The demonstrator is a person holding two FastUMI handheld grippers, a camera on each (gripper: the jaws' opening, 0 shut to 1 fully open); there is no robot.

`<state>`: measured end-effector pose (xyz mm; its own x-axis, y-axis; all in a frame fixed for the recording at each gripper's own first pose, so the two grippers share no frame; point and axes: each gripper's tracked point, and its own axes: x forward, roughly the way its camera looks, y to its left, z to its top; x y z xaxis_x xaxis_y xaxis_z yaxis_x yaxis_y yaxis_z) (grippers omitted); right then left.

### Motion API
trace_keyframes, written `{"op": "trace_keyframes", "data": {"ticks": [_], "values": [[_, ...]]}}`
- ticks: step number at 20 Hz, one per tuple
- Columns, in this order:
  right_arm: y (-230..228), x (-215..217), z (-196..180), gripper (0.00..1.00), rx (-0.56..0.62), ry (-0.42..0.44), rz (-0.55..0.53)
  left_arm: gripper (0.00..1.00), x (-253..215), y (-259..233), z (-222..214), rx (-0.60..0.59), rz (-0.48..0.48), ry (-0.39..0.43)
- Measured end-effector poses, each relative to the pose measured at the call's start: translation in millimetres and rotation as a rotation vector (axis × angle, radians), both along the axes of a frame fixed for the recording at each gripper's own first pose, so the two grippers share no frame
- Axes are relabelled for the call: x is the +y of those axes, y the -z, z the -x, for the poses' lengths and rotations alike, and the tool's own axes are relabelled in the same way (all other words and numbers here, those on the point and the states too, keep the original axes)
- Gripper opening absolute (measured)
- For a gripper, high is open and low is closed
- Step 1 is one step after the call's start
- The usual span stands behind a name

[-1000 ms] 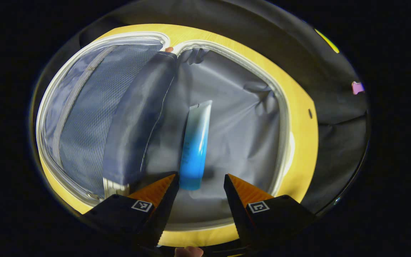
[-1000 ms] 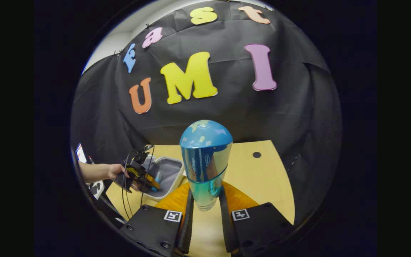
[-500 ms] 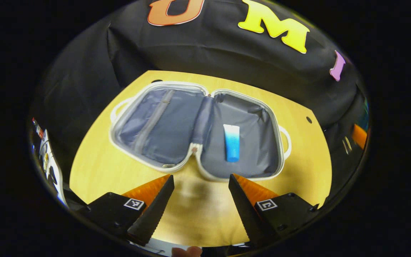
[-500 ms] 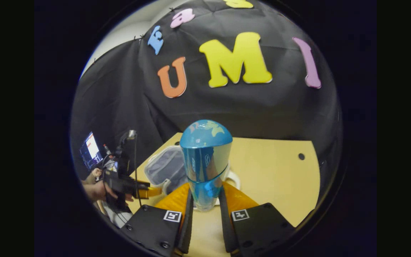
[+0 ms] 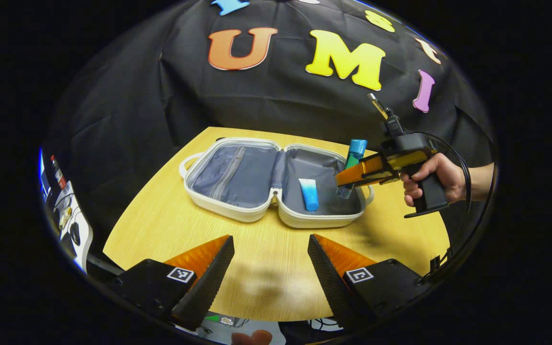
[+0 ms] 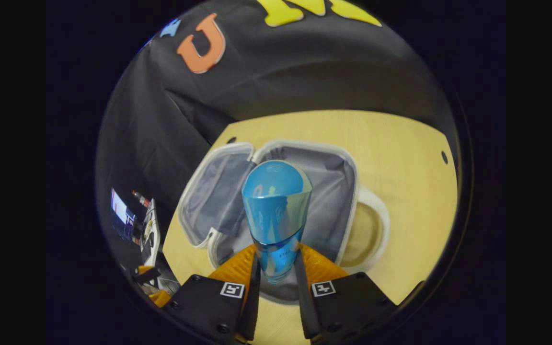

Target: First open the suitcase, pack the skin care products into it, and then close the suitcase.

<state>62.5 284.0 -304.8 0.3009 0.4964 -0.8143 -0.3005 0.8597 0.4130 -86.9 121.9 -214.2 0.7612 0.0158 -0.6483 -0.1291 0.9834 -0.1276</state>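
Suitcase (image 5: 237, 211) first: it lies open flat on your wooden surface (image 5: 170, 230), both halves lined in grey fabric, white rim all round, a handle loop at each outer end. Its left half has a zipped mesh panel; its right half holds a blue tube (image 5: 309, 194) lying flat near the hinge.

Your left hand-held gripper (image 5: 270, 268) hovers over the near part of the surface, well short of the case, its fingers spread wide with nothing between them.

Further right, your right hand-held gripper (image 5: 348, 176) reaches in over the right half of the case, with your hand (image 5: 429, 177) wrapped round its grip. It is pinching a blue bottle (image 5: 352, 160) (teal cap up, roughly upright) above the lining at the right edge, just beside the tube but apart from it.

From the right gripper view, that hand-held gripper (image 6: 276, 268) has both fingers pressed against the lower body of the bottle (image 6: 276, 211), whose domed cap points toward the open case (image 6: 348, 191) below. Whether the bottle's base touches the lining, you cannot tell.
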Motion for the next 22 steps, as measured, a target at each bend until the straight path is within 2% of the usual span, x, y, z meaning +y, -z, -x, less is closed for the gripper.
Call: {"op": "trace_keyframes", "data": {"ticks": [2,6,10,11,13,20,22], "values": [[23,2,-2,0.34,0.078,0.035,0.042,0.99,10,1,9,0.003,0.027,-0.041],[50,-3,-7,0.34,0.152,0.151,0.147,0.99,23,-7,14,-0.040,0.058,-0.061],[62,-8,-12,0.34,0.154,0.206,0.252,0.99,39,-9,17,-0.051,0.062,-0.109],[66,-12,-11,0.30,0.158,0.218,0.291,0.99,42,-9,16,-0.053,0.072,-0.120],[70,-17,-12,0.34,0.169,0.241,0.342,0.99,45,-9,15,-0.062,0.085,-0.136],[65,-15,-10,0.35,0.158,0.251,0.366,0.99,68,-9,11,-0.087,0.095,-0.201],[48,-12,-3,0.45,0.152,0.245,0.327,0.99,85,-9,7,-0.102,0.080,-0.218]]}}
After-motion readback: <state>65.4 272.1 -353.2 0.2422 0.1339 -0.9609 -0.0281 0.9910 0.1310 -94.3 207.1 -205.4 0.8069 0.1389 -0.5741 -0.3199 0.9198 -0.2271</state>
